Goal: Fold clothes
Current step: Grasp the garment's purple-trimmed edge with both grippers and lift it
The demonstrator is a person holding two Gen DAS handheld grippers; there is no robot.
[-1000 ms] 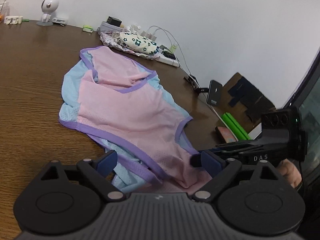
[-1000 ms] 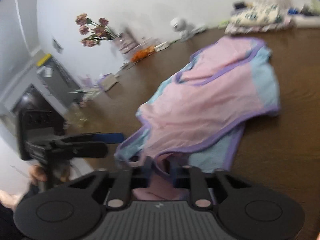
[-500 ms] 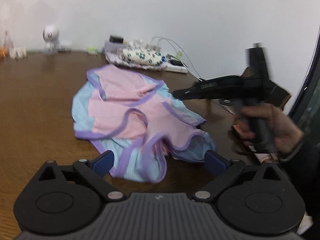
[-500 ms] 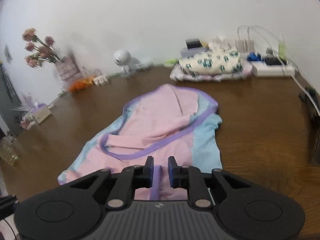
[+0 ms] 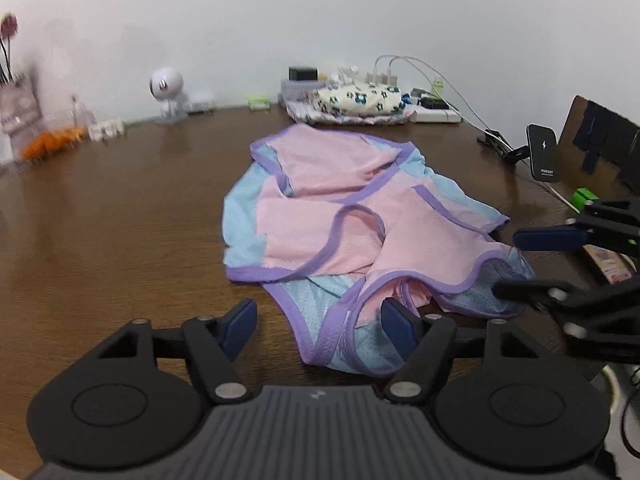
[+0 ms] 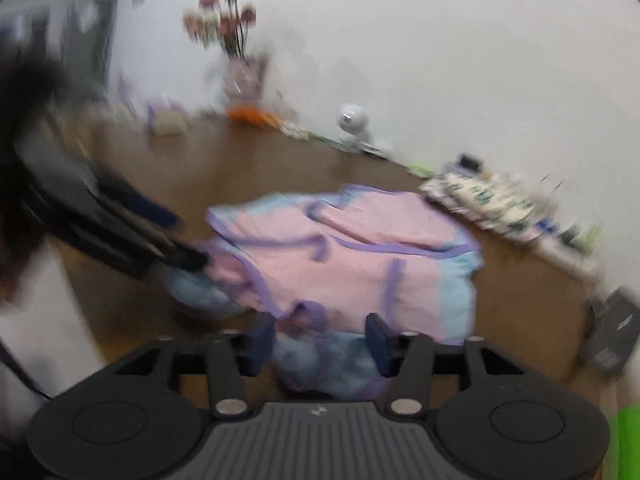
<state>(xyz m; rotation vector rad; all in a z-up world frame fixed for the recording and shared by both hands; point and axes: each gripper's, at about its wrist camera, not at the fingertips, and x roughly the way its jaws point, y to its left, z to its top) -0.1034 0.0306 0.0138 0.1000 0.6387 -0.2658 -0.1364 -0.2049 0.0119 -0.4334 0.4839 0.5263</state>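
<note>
My left gripper (image 5: 318,326) hangs low over the near edge of the wooden table (image 5: 120,216), its jaws closing; the near hem of the pink, blue and purple garment (image 5: 360,216) lies between the blue pads, which stand clear of the cloth on either side. My right gripper (image 6: 318,338) has its jaws opening, with a bunched blue and purple fold of the same garment (image 6: 352,264) lying between the pads; that view is blurred, so I cannot tell whether the pads touch the fabric. In the left view my right gripper (image 5: 516,264) reaches in from the right edge, fingers apart, beside the garment's right corner.

The garment lies crumpled and partly folded over itself in the middle of the table, pink panels on top, blue mesh showing at the near end.

Farther back, by the wall, sits a stack of folded patterned clothes (image 5: 356,100), with a white power strip (image 5: 436,114) and cables to its right. A small white round camera (image 5: 166,86) stands to the left, and a vase of flowers (image 6: 236,56) farther left still.
</note>
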